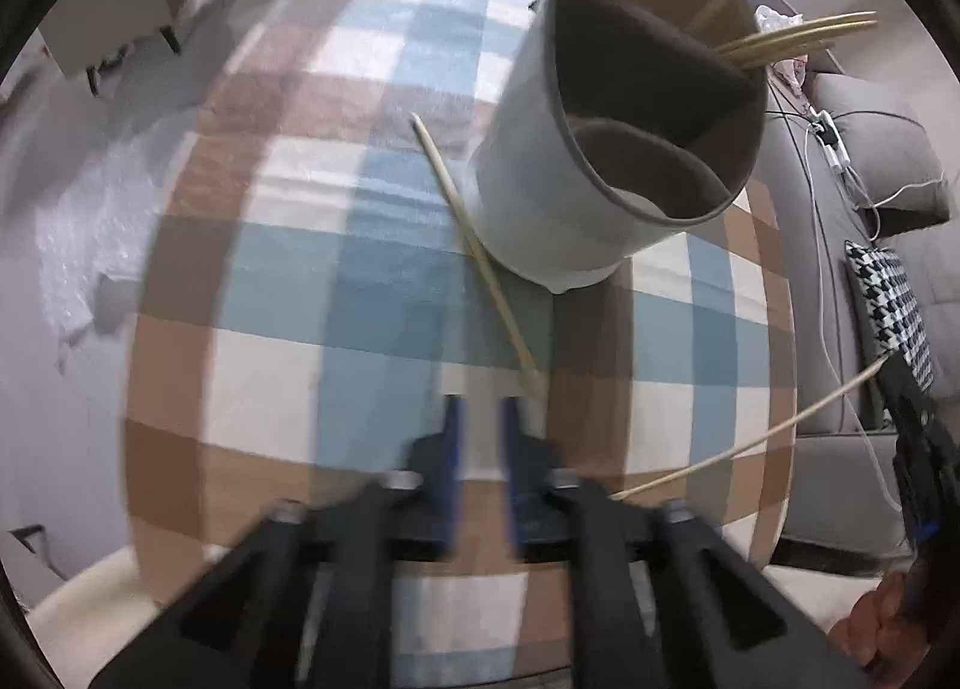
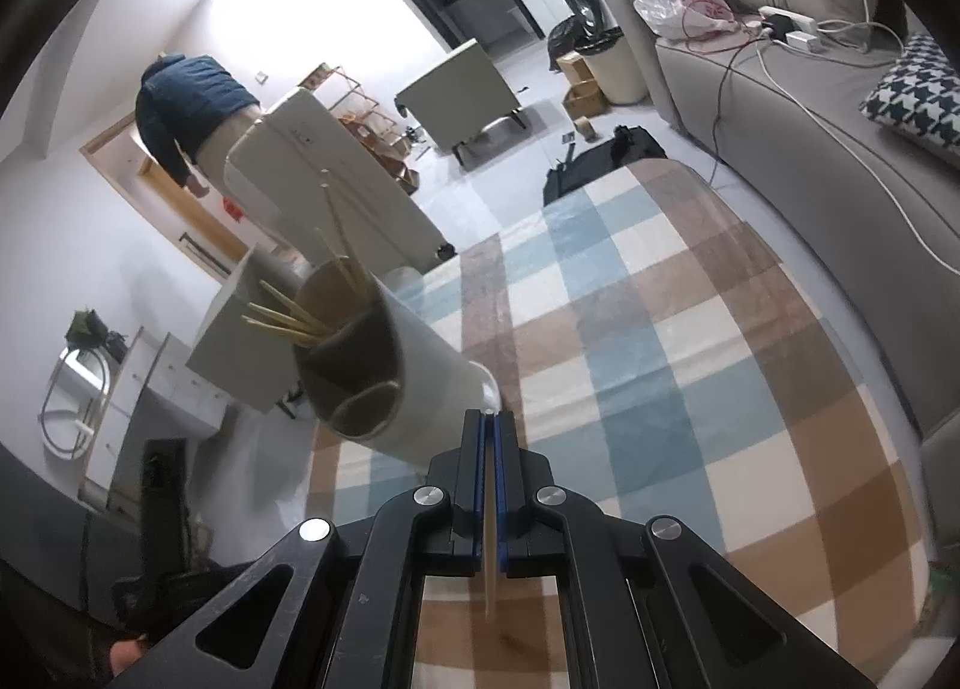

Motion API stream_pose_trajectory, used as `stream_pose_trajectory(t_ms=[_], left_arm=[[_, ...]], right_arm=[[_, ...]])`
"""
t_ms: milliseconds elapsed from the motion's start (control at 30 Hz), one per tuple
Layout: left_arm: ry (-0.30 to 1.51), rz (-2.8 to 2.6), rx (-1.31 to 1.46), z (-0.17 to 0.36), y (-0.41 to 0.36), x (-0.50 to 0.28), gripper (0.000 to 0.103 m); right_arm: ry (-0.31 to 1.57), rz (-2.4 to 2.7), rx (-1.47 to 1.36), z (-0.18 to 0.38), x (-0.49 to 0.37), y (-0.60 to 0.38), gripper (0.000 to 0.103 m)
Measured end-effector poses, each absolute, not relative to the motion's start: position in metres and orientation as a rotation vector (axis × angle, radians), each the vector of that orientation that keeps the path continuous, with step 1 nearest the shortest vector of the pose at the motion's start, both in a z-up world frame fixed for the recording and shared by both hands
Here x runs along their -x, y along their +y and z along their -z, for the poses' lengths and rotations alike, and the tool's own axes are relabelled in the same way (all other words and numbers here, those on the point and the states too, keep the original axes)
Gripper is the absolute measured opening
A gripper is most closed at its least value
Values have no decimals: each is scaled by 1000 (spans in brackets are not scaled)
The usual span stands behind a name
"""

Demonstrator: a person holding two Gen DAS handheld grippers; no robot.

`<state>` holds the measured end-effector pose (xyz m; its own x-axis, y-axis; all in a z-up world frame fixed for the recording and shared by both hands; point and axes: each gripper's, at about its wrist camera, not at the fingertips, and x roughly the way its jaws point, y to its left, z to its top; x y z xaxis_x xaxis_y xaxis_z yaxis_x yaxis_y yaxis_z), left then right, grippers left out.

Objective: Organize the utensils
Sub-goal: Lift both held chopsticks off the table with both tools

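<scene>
Wooden chopstick (image 2: 492, 509) mostly inside right claw (image 2: 492, 419)

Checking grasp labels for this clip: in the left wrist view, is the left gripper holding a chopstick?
No. The left gripper is open with nothing between its fingers; one chopstick lies on the checked tablecloth beside the utensil holder.

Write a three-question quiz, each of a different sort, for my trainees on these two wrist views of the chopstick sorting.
1. True or false: the right tongs are shut on a chopstick.
2. Multiple choice: the loose chopstick on the checked cloth lies (A) inside the holder, (B) beside the holder's base, (C) on the sofa.
3. Fill in: the left tongs are open and hold ____.

Key
1. True.
2. B; it lies next to the white holder, which already has chopsticks standing in it.
3. Nothing.
</scene>
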<state>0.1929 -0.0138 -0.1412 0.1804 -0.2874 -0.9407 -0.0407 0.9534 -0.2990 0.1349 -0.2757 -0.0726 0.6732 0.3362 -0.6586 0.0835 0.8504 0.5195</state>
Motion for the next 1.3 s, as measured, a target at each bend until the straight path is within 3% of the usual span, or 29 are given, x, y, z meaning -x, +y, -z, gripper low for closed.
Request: stream_pose_trajectory(t_ms=[33,67,500,567,667,733,1300], left_arm=[[1382,185,284,145,-21,-195,38],[1374,179,269,148,-27,-198,42],[1340,-22,-52,195,-88,-212,44],[1326,-29,-52,194,-91,-211,41],[1339,9,-11,192,-94,-210,14],[1349,7,6,191,-92,-207,6],[1539,51,-25,190,-59,-95,1]], right_arm=[[829,-150,-549,72,-135,-277,2],[824,-148,-544,71,-135,-278,2],[824,-116,-553,72,-140,-301,2],[823,-117,-563,73,-140,-303,2],[822,-114,-568,73,-139,-305,2],[822,-111,-565,72,-139,-305,2],[810,-96,-573,72,-129,-302,2]])
